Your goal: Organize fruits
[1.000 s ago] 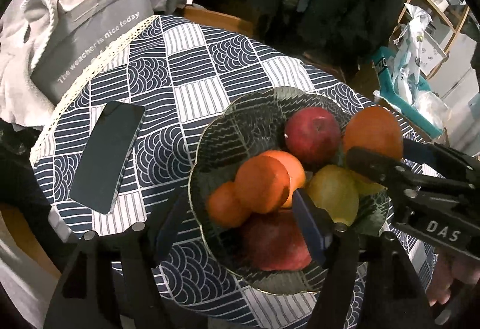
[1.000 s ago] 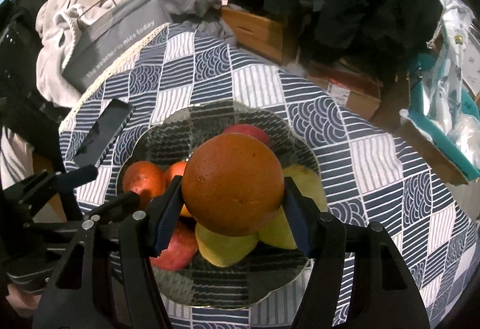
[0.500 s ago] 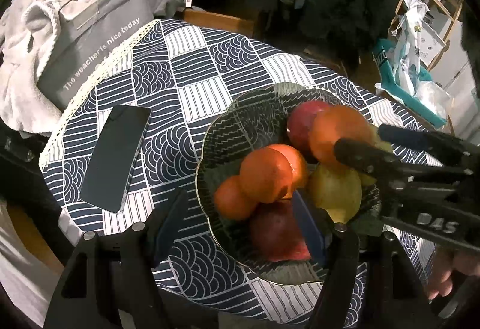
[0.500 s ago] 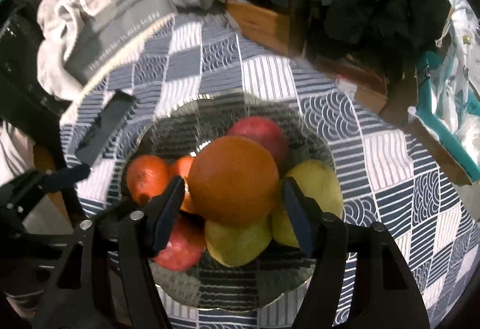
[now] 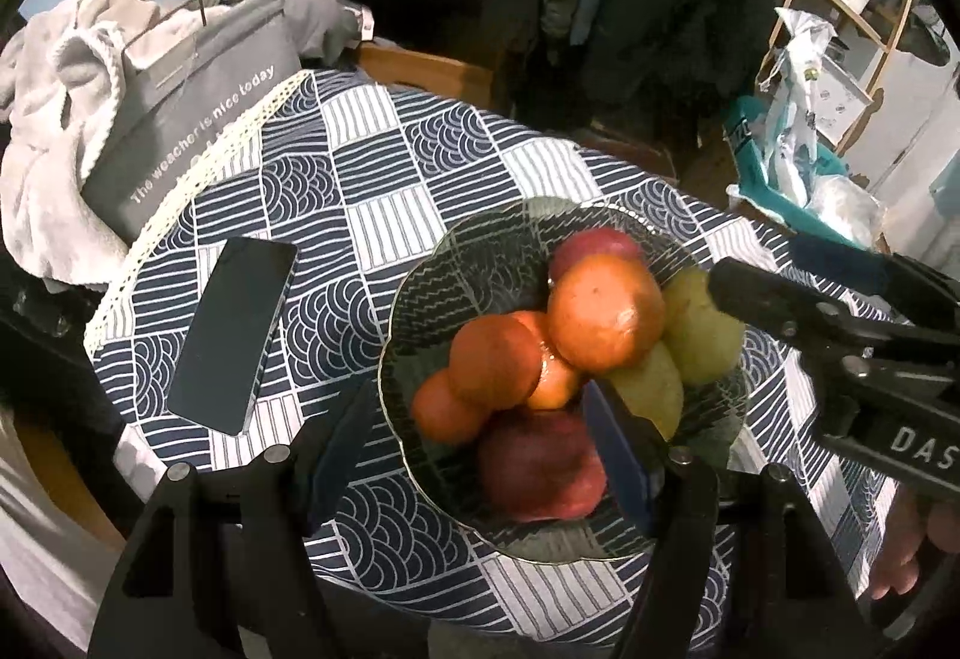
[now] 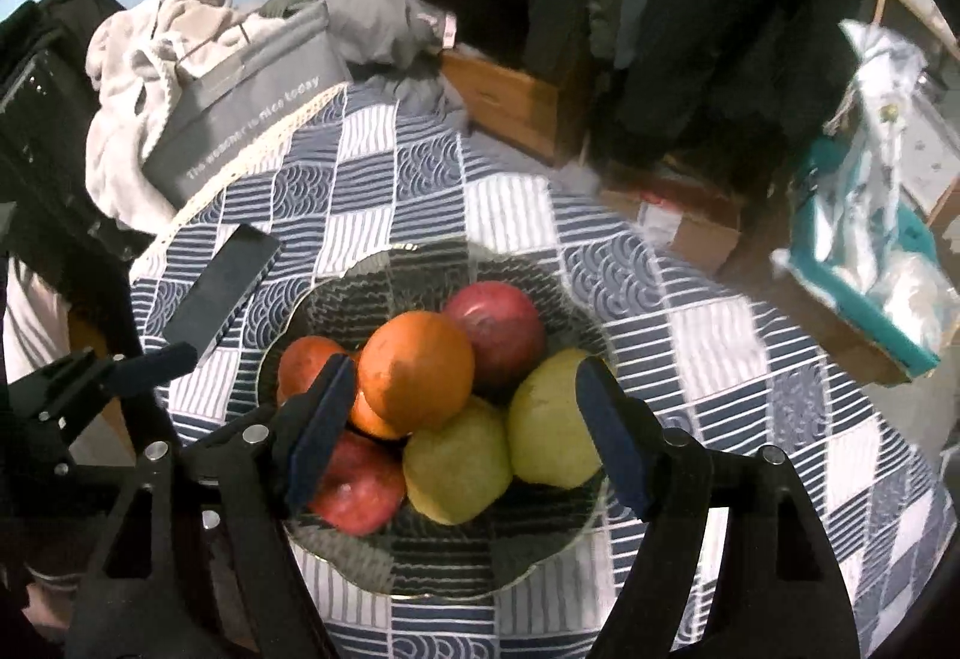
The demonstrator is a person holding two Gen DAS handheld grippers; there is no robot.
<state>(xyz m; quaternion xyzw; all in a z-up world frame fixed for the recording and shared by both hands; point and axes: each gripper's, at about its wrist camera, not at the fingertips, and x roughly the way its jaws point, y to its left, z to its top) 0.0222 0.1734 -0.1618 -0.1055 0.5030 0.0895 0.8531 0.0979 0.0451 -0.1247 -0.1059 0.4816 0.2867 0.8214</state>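
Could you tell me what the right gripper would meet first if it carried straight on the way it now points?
Probably the two yellow-green pears, which lie between the opening jaws of the right gripper in the dark patterned glass bowl; depth is unclear, so the large orange might come first.

A flat black phone [image 5: 233, 335] lies on the worktop's navy-and-white patterned cloth [image 5: 384, 215]. Beyond the edge sits a grey fabric bag with white lettering [image 5: 198, 113], beside a heap of pale fleece [image 5: 54, 119]. Dark coats [image 6: 708, 11] hang behind.

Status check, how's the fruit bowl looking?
Right tongs opening, empty. Left tongs open, empty. Big orange resting atop pile in bowl. Nothing blocking.
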